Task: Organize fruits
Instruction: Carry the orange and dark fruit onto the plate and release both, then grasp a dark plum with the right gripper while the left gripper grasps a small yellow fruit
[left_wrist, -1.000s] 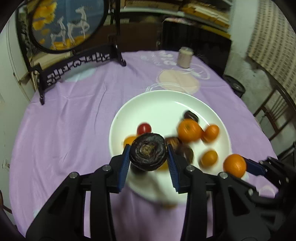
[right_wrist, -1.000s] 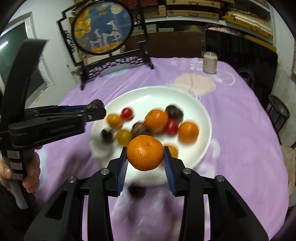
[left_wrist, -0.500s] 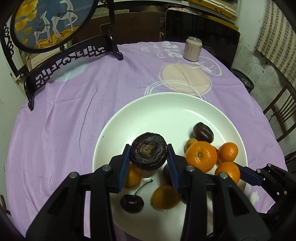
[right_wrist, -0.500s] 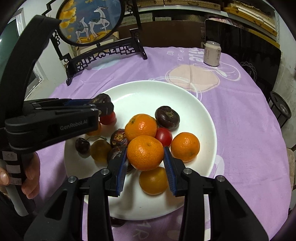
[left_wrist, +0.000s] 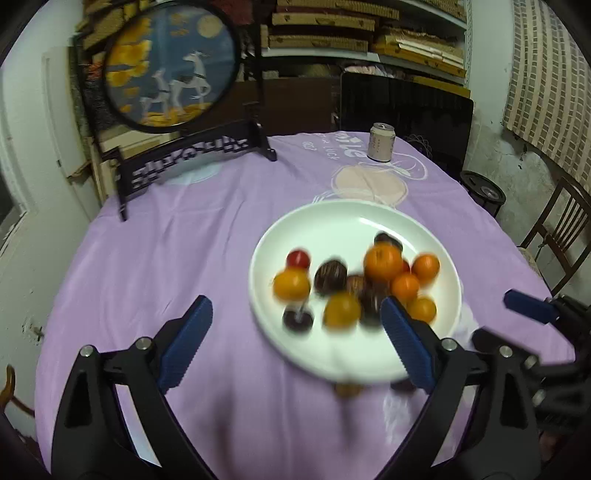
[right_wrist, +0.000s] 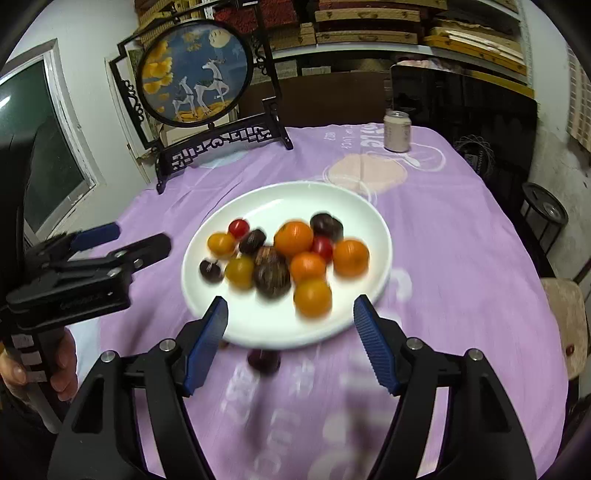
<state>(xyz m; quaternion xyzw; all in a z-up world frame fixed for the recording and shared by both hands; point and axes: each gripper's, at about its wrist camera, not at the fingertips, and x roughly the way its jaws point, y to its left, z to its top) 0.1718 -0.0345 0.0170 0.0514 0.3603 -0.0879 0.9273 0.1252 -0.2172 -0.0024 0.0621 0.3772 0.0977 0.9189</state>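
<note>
Near the front edge of the purple tablecloth (right_wrist: 461, 258), fruits (right_wrist: 295, 254) sit piled on the white plate (right_wrist: 280, 332). Both the left gripper (left_wrist: 295, 339) and right gripper (right_wrist: 290, 332) have just been opening, jaws empty. Next likely needs the stray dark fruit (right_wrist: 263, 360) below the rim.

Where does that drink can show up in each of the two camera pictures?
Left wrist view: the can stands upper centre-right, at the table's far edge.
Right wrist view: the can stands upper right, at the same edge.
Shared landmark: the white plate of fruit.
</note>
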